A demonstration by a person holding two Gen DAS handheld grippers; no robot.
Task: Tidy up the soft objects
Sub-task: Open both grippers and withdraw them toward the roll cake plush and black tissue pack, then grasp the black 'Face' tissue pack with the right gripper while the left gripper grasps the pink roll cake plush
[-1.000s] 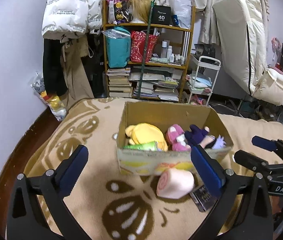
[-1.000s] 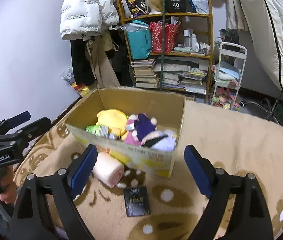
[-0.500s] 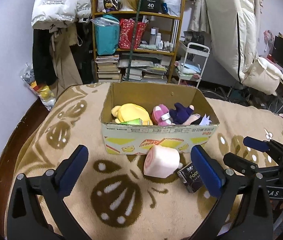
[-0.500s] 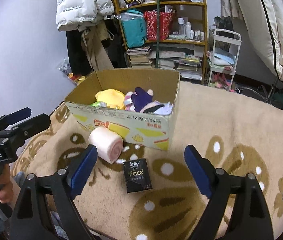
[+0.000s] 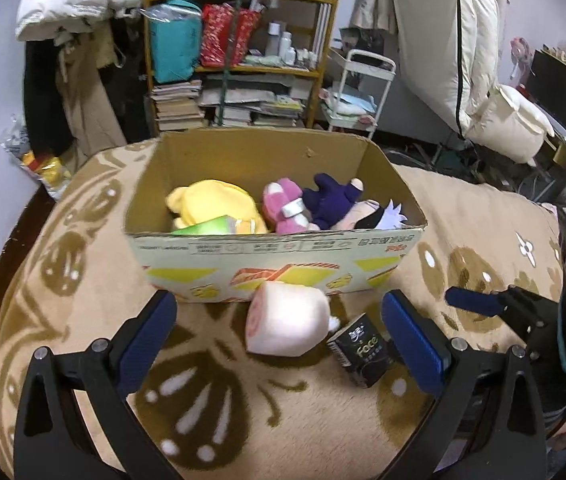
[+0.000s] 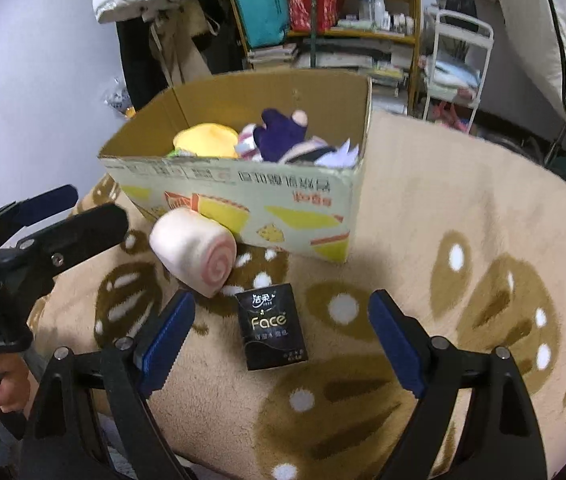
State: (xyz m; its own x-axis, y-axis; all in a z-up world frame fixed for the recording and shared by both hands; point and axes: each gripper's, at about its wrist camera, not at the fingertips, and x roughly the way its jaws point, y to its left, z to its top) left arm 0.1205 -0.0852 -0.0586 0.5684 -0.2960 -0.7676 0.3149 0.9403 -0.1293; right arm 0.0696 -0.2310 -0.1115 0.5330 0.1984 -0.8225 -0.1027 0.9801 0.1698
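Observation:
A pink roll-shaped plush (image 5: 287,324) (image 6: 195,254) lies on the beige blanket just in front of a cardboard box (image 5: 275,264) (image 6: 243,196). Inside the box sit a yellow plush (image 5: 215,204), a pink plush (image 5: 283,208) and a dark purple doll (image 5: 331,200). A black tissue pack (image 5: 361,354) (image 6: 271,326) marked "Face" lies right of the roll. My left gripper (image 5: 279,332) is open, its fingers on either side of the roll without touching it. My right gripper (image 6: 281,332) is open above the tissue pack, nothing between its pads.
The blanket (image 6: 463,240) with brown flower shapes covers a bed. Behind it stand a cluttered wooden shelf (image 5: 239,40), hanging coats (image 5: 79,8), a white trolley (image 5: 359,92) and a folded mattress (image 5: 451,32). A hand (image 6: 7,392) holds the left gripper's handle at lower left.
Both grippers have come down and tipped toward the blanket. The roll and the tissue pack now sit larger and nearer between the fingers. Jaw widths look the same.

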